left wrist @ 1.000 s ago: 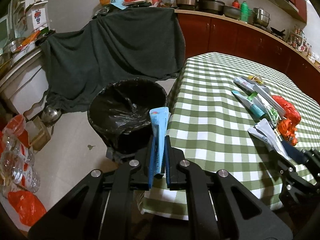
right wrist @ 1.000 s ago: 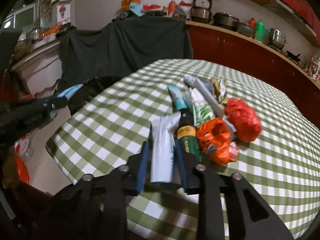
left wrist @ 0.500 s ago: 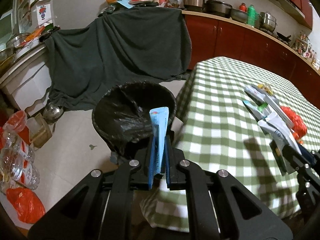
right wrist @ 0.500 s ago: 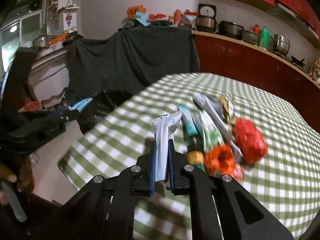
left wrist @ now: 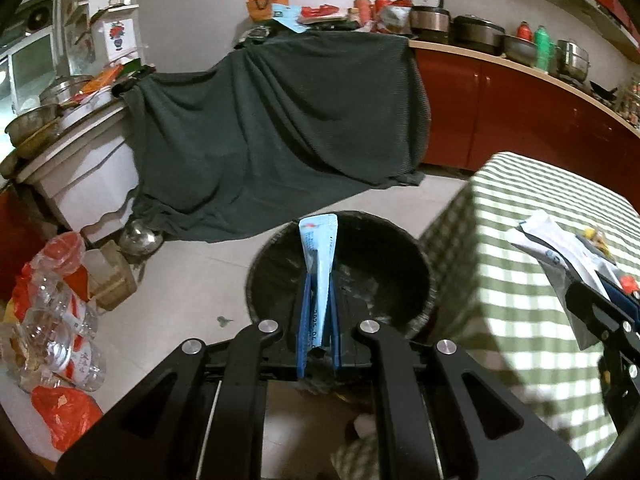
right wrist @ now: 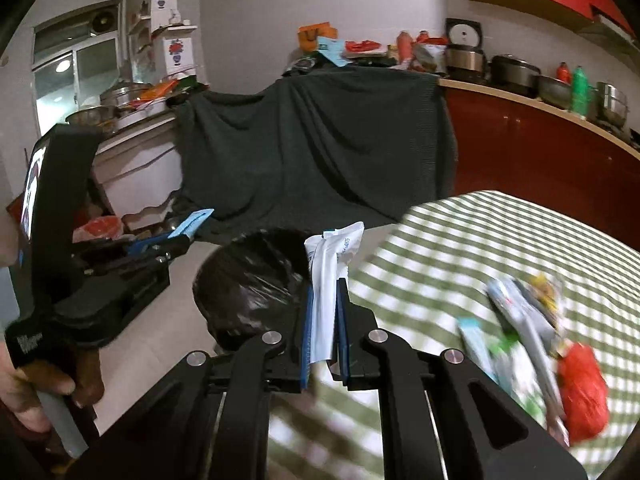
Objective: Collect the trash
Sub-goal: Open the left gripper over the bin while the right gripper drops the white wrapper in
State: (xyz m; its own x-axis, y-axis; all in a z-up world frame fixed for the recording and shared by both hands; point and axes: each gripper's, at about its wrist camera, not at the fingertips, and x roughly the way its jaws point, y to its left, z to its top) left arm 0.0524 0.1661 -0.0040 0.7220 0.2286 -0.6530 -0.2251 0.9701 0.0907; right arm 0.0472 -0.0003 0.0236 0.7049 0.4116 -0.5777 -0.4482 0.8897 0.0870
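Observation:
My left gripper [left wrist: 319, 280] is shut on a light blue sachet [left wrist: 319, 246] that stands upright, held over the black-lined trash bin [left wrist: 416, 264] on the floor. My right gripper [right wrist: 325, 292] is shut on a white packet [right wrist: 330, 268], lifted clear of the green checked table [right wrist: 480, 240] near the bin [right wrist: 248, 280]. The left wrist view shows the right gripper [left wrist: 600, 292] and white packet [left wrist: 560, 248] at the right edge. In the right wrist view the left gripper [right wrist: 176, 240] comes in from the left. More trash lies on the table: tubes [right wrist: 520, 320] and a red bag [right wrist: 584, 392].
A dark cloth [left wrist: 280, 128] drapes a cabinet behind the bin. Plastic bottles [left wrist: 60, 328] and a red bag [left wrist: 64, 416] lie on the floor at left. Red cabinets [left wrist: 500, 112] with pots line the back right. A hand [right wrist: 36, 396] grips the left tool's handle.
My right gripper closed on the white packet, lifted it off the table and swung left toward the bin. My left gripper carried the blue sachet over the bin.

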